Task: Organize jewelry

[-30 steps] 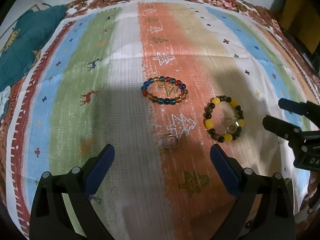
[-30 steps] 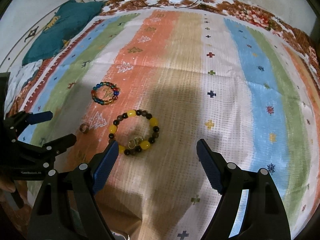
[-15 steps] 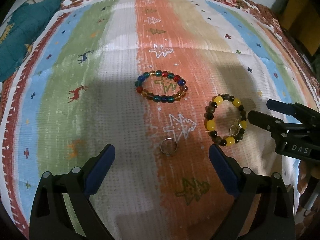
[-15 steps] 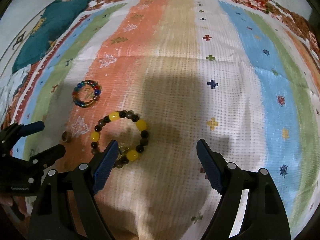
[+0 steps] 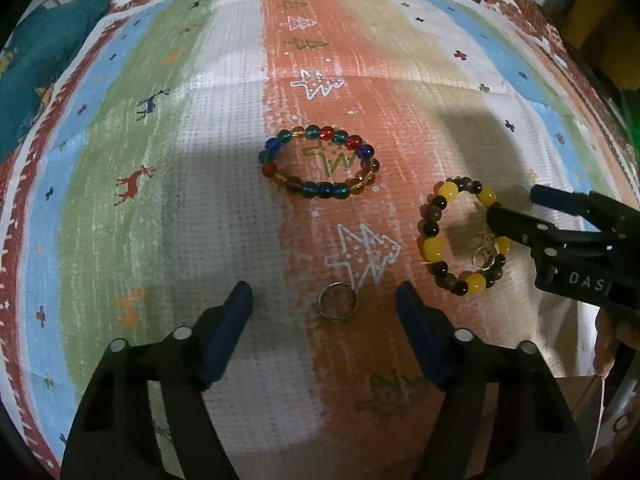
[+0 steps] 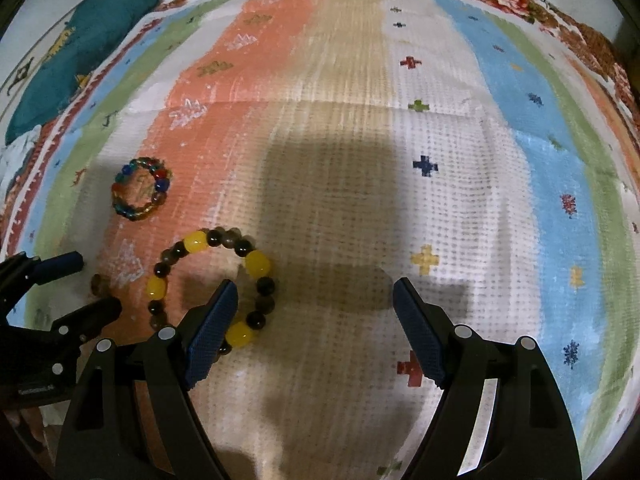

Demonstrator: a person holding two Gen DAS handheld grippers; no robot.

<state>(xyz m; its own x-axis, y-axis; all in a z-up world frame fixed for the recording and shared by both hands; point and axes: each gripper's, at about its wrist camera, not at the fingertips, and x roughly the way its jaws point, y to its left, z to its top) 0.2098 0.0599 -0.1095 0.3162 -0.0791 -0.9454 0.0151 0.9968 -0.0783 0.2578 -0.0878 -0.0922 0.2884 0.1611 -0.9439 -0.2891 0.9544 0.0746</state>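
Surface: striped woven cloth [image 5: 224,208] in orange, white, green, blue and tan bands, printed with trees, deer and crosses; red patterned border. A fold crease runs across it.

On cloth, left wrist view:
- multicoloured bead bracelet [image 5: 320,163], flat, near centre.
- yellow-and-dark bead bracelet [image 5: 434,236], at 4 o'clock from the first, well apart; small metal rings lie inside its loop.
- plain metal ring [image 5: 337,301], at 6 o'clock from the multicoloured bracelet.

Teal fabric [image 5: 36,64] at cloth's 10 o'clock edge.
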